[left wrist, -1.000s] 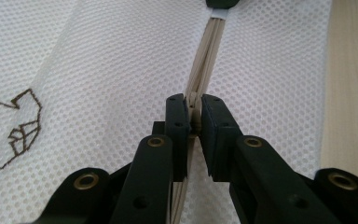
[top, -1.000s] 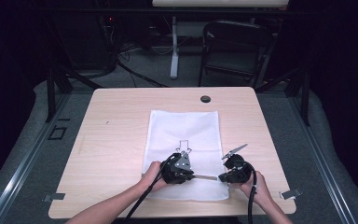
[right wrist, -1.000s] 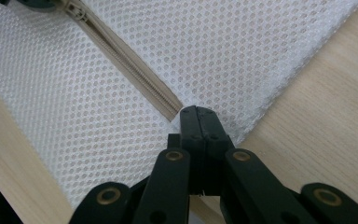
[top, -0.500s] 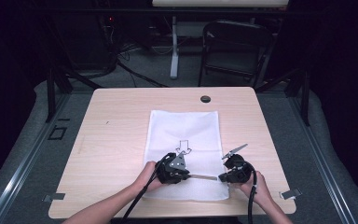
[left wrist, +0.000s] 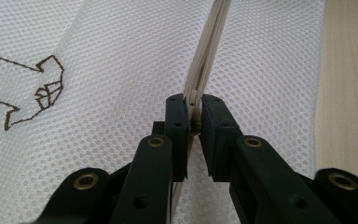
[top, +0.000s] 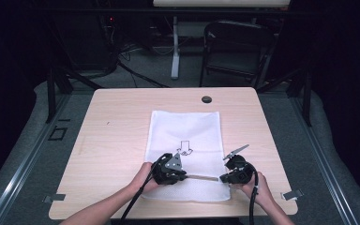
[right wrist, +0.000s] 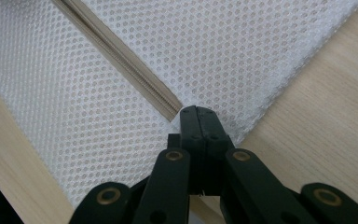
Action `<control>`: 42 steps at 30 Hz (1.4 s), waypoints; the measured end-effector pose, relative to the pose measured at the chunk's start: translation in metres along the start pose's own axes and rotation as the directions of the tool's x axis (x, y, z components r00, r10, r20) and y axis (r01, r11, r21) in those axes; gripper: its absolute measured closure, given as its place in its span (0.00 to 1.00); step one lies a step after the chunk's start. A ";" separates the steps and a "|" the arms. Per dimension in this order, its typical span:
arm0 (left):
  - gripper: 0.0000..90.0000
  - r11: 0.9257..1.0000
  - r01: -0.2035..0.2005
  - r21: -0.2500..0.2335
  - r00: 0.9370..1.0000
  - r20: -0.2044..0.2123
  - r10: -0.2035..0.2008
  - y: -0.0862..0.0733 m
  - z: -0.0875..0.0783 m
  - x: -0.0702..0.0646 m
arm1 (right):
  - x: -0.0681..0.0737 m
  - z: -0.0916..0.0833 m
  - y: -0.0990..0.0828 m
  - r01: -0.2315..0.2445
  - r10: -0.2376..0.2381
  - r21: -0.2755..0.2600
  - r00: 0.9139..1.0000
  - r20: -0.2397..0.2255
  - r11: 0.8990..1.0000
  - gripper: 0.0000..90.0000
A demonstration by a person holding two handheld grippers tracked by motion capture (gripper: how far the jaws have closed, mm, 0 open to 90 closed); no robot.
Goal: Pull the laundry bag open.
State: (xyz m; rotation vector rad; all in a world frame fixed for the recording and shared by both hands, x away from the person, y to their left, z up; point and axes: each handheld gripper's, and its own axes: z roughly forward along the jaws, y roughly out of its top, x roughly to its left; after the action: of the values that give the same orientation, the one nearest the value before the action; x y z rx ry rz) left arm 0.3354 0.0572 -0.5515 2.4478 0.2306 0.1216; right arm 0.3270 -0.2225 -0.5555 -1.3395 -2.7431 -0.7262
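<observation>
A white mesh bag (top: pixel 183 133) with a brown arrow mark (top: pixel 184 148) lies flat on the wooden table (top: pixel 112 122). A beige zipper (top: pixel 204 177) runs along its near end. My left gripper (top: pixel 186 176) is shut on the zipper pull (left wrist: pixel 195 99), pinched between its pads (left wrist: pixel 193 105), and the zipper tape (left wrist: pixel 212 42) stretches away ahead of them. My right gripper (top: pixel 221 178) is shut on the bag's mesh at the zipper's end (right wrist: pixel 175 111), its jaws pressed together (right wrist: pixel 196 112) near the bag's corner. A hand holds each gripper from the table's near edge.
A small black round grommet (top: pixel 206 99) sits in the tabletop at the far edge. Bare wood (right wrist: pixel 326 121) borders the bag on both sides. A folding chair (top: pixel 236 51) and stand legs are on the floor beyond the table.
My left gripper has slid a little to the left along the zipper, away from the right gripper. The right gripper has stayed still.
</observation>
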 end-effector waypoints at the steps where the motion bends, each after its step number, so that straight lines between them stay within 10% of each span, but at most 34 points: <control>1: 0.90 1.000 0.010 0.000 1.000 0.004 -0.010 -0.001 0.000 0.001 | -0.001 0.000 0.000 0.013 -0.013 0.007 1.000 0.010 1.000 1.00; 42: 0.90 0.998 0.055 0.026 0.998 -0.040 -0.054 -0.038 -0.033 0.008 | 0.000 0.000 0.000 0.008 -0.008 0.003 1.000 0.001 1.000 1.00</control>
State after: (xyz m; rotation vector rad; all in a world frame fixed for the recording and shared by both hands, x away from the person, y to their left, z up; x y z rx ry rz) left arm 0.3336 0.1080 -0.5502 2.4659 0.3178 0.1441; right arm 0.3272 -0.2221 -0.5553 -1.3297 -2.7513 -0.7219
